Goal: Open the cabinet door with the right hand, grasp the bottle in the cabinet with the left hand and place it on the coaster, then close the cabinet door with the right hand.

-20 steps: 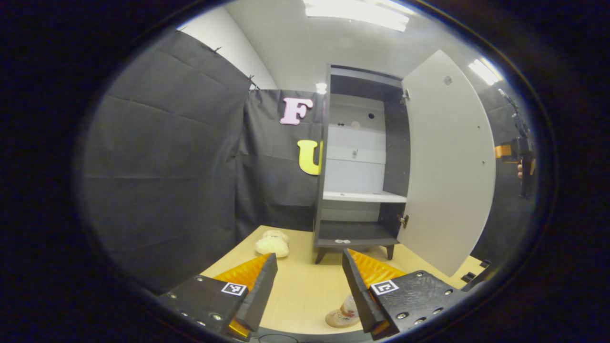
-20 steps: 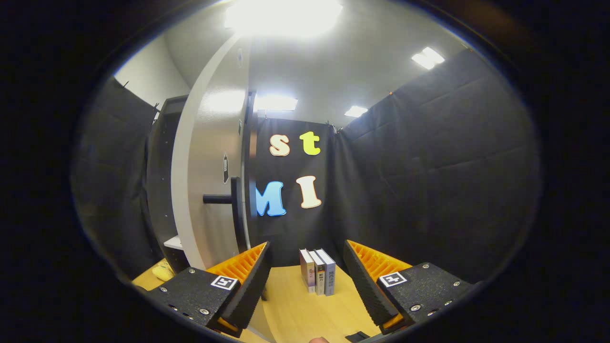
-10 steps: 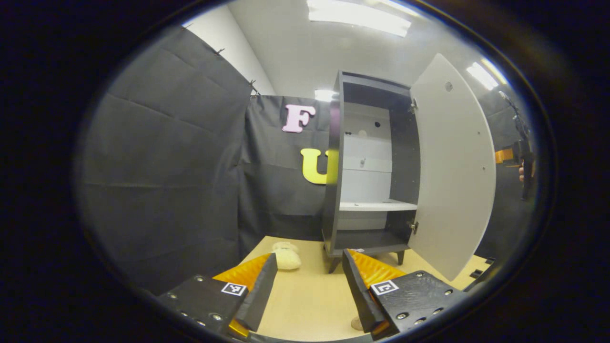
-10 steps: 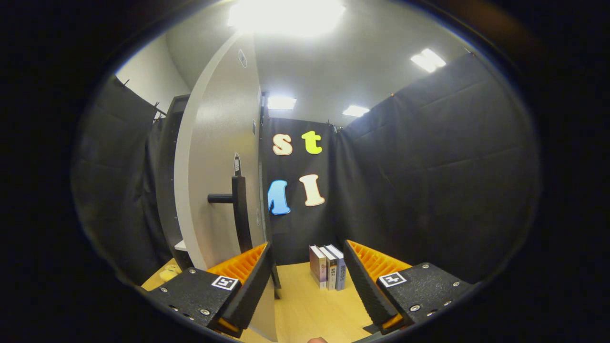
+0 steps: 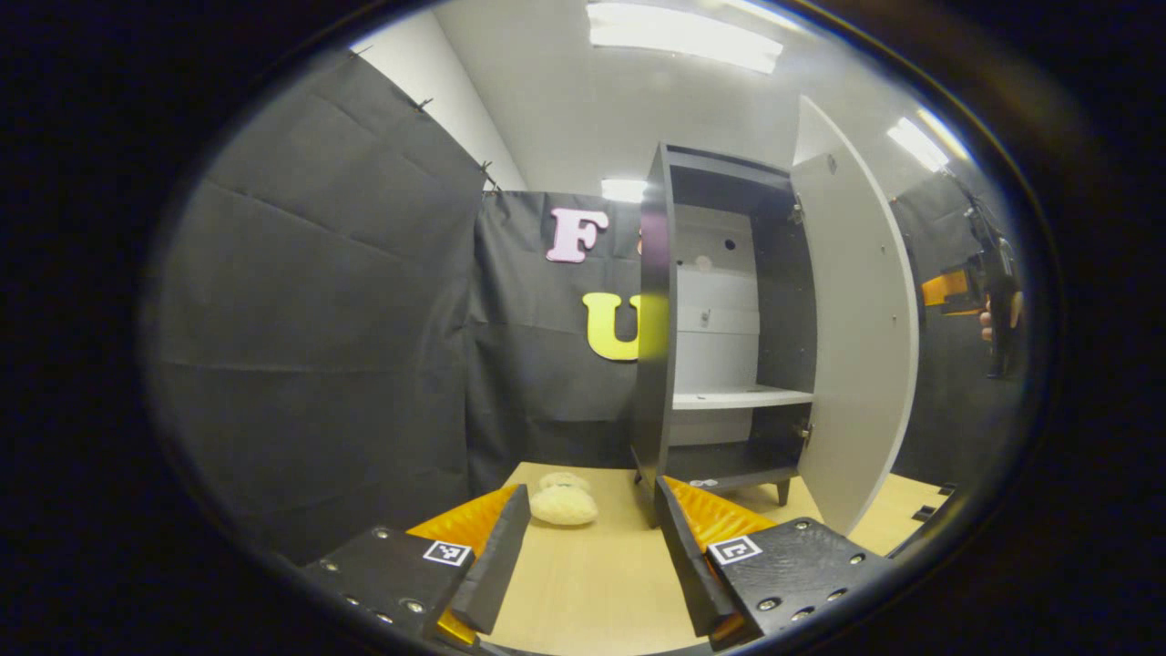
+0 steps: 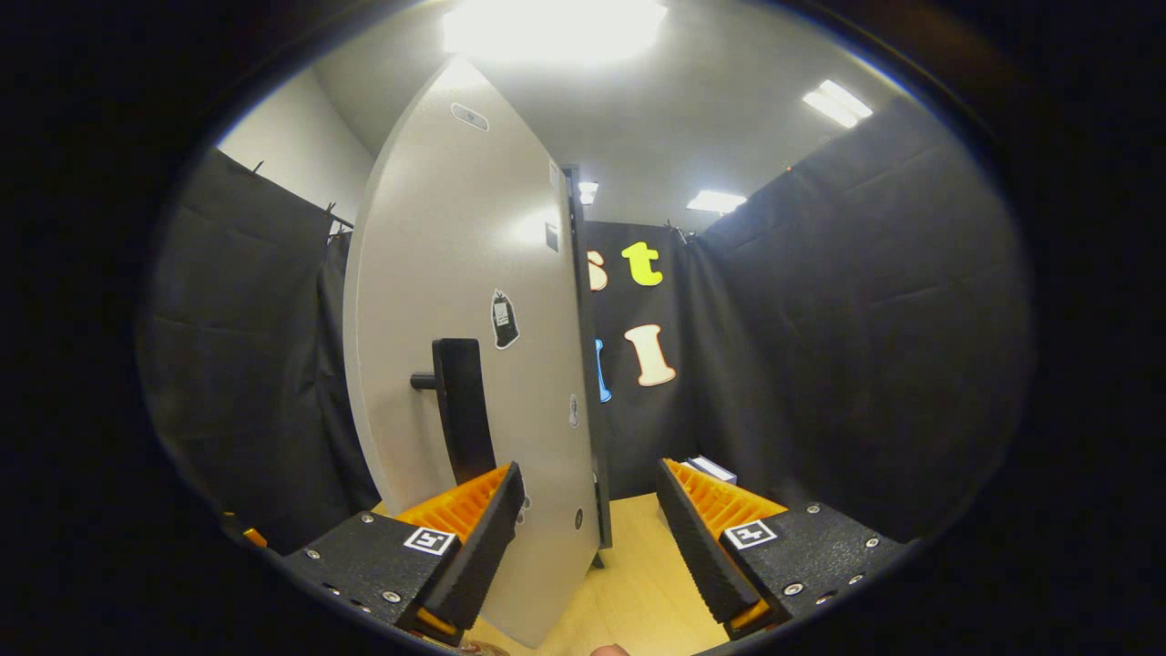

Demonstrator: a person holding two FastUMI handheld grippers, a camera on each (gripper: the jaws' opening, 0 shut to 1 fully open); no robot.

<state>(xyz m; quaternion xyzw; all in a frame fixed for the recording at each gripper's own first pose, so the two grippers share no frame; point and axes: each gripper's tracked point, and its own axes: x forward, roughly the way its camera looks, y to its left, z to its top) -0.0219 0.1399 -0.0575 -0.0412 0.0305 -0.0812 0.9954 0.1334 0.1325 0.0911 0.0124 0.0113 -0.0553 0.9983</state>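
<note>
The dark grey cabinet (image 5: 654, 364) stands on the table with its white door (image 5: 856, 346) partly open, showing a white shelf (image 5: 738, 398) with nothing visible on it. My left gripper (image 5: 591, 492) is open and holds nothing, low over the table in front of the cabinet. In the left gripper view, the right gripper (image 5: 952, 290) shows far off beyond the door, held by a hand. In the right gripper view, the door's outer face (image 6: 437, 228) is close, with its black handle (image 6: 460, 410) just above my left finger. My right gripper (image 6: 590, 469) is open, not touching the handle.
A cream plush toy (image 5: 563, 501) lies on the wooden table (image 5: 583, 583) left of the cabinet's feet. A few books (image 6: 710, 469) peek out behind my right finger. Black cloth walls close in on all sides.
The door has swung toward shut. The bottle on its coaster slid out of the bottom of the left gripper view. The right gripper moved closer to the door's outer face.
</note>
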